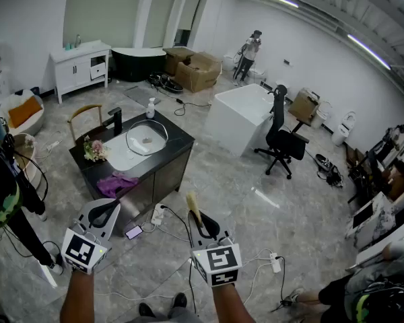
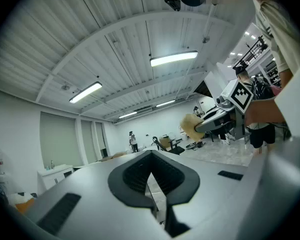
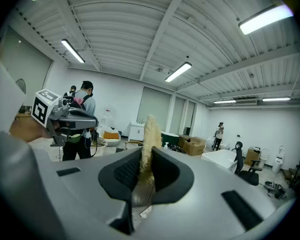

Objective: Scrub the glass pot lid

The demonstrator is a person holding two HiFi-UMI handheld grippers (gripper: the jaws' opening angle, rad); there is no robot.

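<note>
Glass pot lid (image 1: pixel 147 138), clear and round, lies in the white sink (image 1: pixel 119 156) | well ahead of my tongs | left tongs (image 1: pixel 106 212) clenched empty | right tongs (image 1: pixel 200 222) grasping a tan scrubber (image 1: pixel 192 204)

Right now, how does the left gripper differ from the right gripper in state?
The left gripper is empty; the right gripper holds a pale fibrous scrubber. The left gripper's jaws meet; the right gripper's jaws press on the scrubber, which sticks out past them. Both are over the floor, short of the counter where the glass lid lies.
</note>
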